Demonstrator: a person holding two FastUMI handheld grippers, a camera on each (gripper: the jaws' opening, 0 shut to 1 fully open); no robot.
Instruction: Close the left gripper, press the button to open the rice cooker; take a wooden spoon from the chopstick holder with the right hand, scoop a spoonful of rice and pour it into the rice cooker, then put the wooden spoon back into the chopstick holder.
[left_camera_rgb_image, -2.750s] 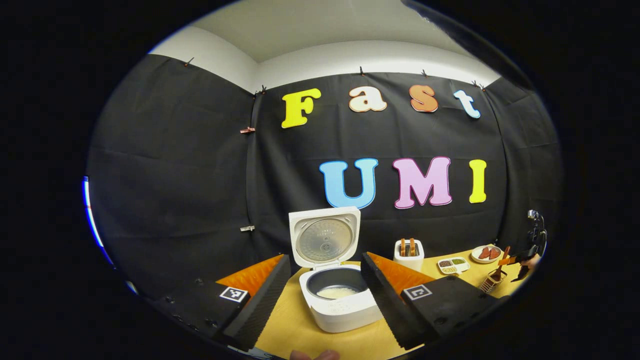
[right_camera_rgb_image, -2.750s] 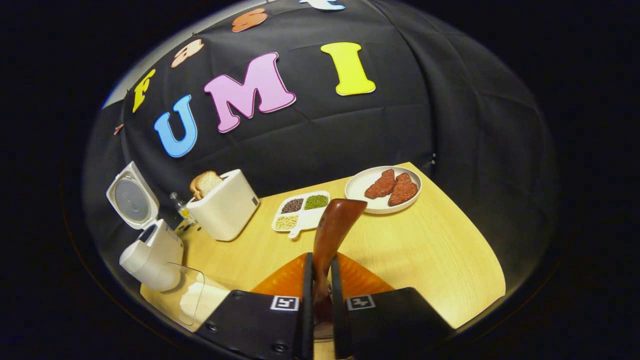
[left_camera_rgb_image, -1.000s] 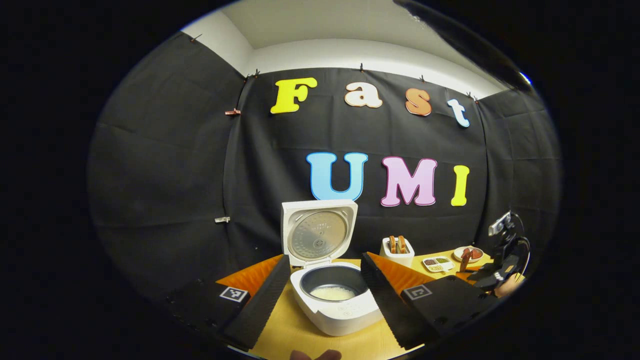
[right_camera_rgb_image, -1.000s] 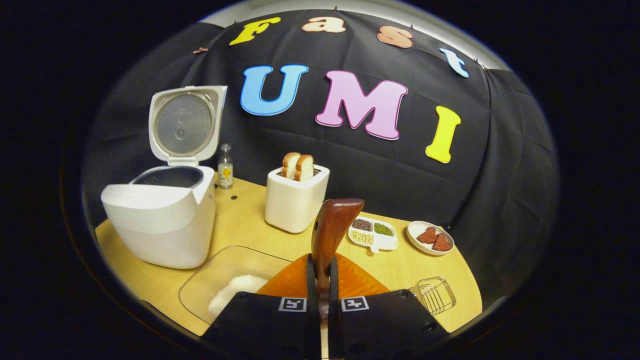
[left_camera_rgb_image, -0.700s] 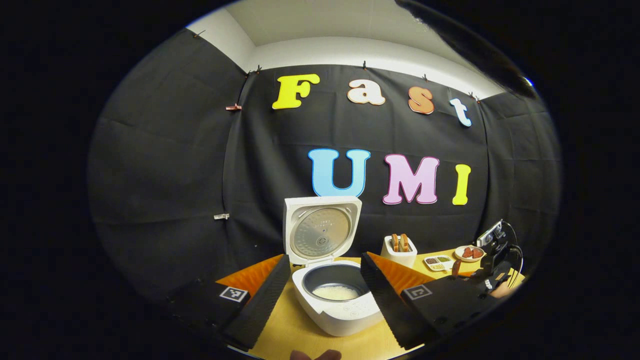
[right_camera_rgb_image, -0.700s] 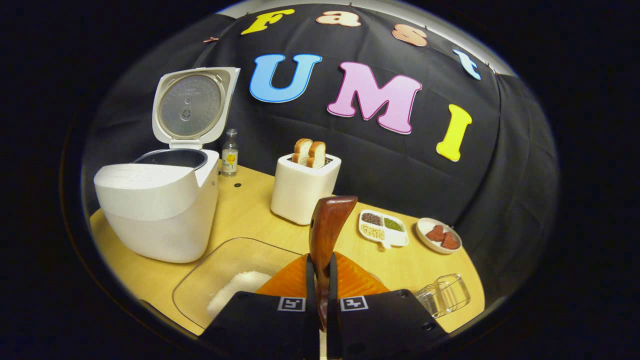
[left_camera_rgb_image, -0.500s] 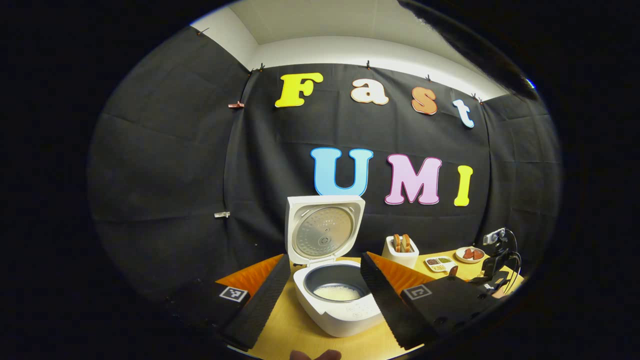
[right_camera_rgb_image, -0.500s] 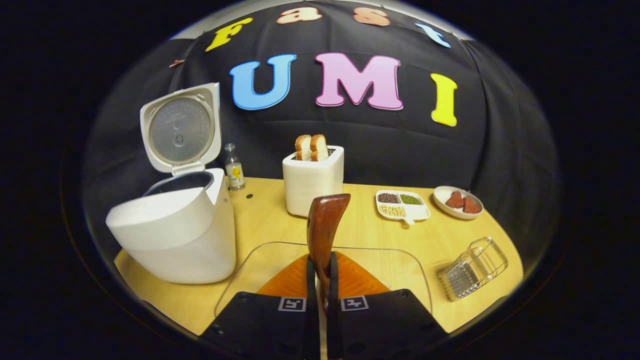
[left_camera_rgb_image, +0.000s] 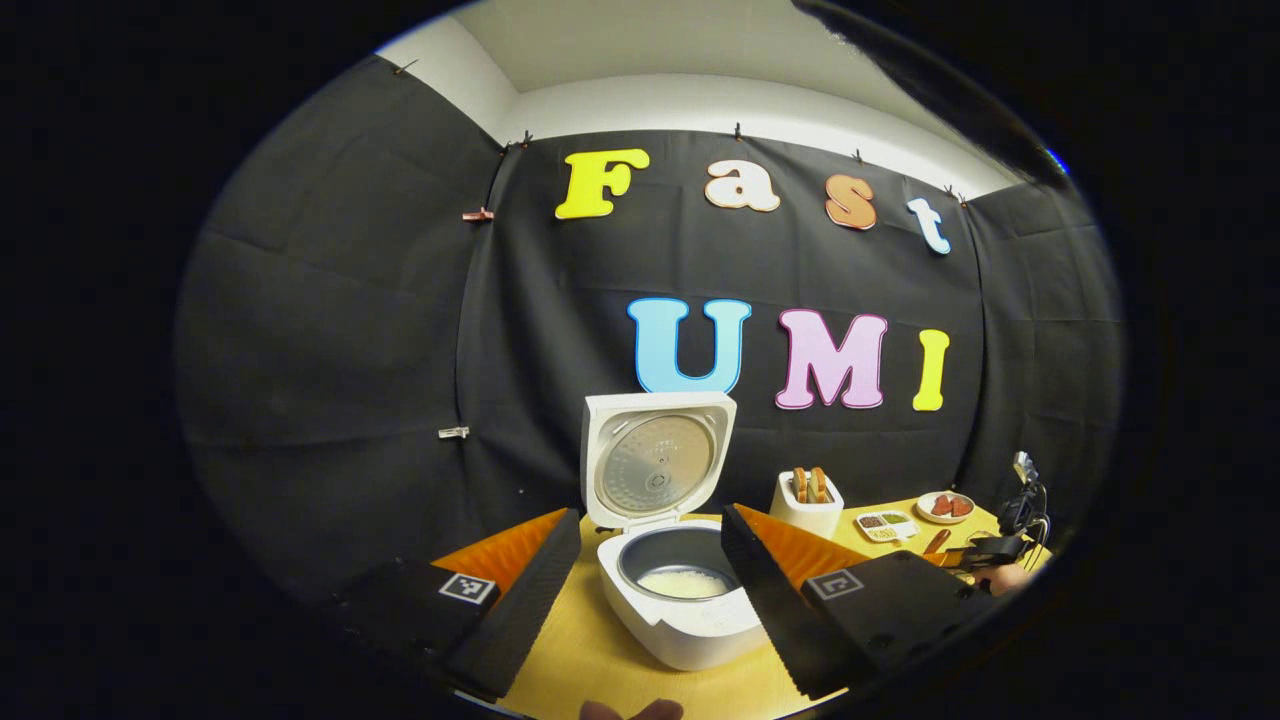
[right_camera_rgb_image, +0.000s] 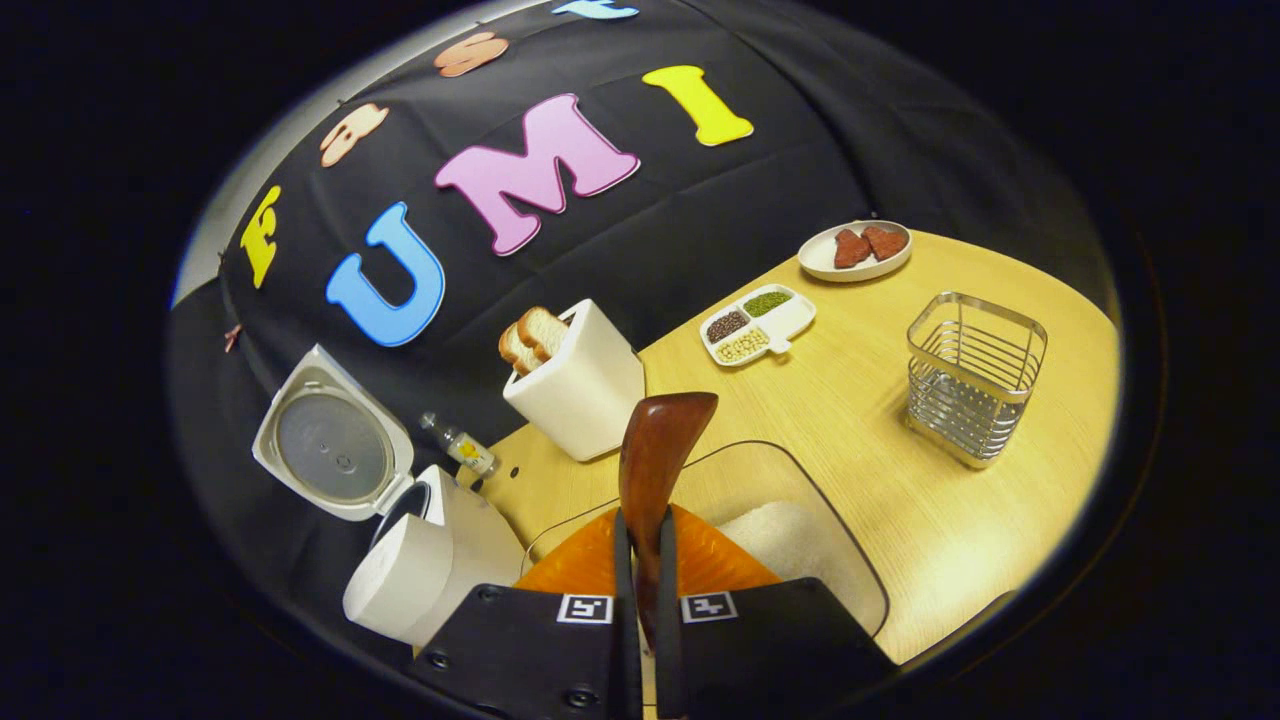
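**Spoon in the right tongs, rice just ahead of them**

The right gripper (right_camera_rgb_image: 640, 600) is nipped tight on the wooden spoon (right_camera_rgb_image: 655, 455); both fingers press its handle, and its long axis runs straight out ahead of them, the broad end leading and tilted up. Just beyond and below that end sits the clear rice tray (right_camera_rgb_image: 800, 500), its white heap slightly right of the spoon's line. So I'd judge the scoop comes next, and this hand is plainly the one placed for it: a dip forward and down should reach the grains.

The left gripper (left_camera_rgb_image: 645, 585) stands wide apart and holds nothing. The rice cooker (left_camera_rgb_image: 685, 600) sits between its fingers and just ahead, lid up, pale rice in the pot.

From the right tongs the cooker lies forward and left, beside the tray. The wire chopstick holder (right_camera_rgb_image: 975, 375) stands forward and right, well apart. Farther on come the toaster (right_camera_rgb_image: 580, 385), a small bottle (right_camera_rgb_image: 460, 445), a divided dish (right_camera_rgb_image: 757, 325) and a plate (right_camera_rgb_image: 855, 252).

All rest on a pale wooden table (right_camera_rgb_image: 950, 520), with black cloth behind.
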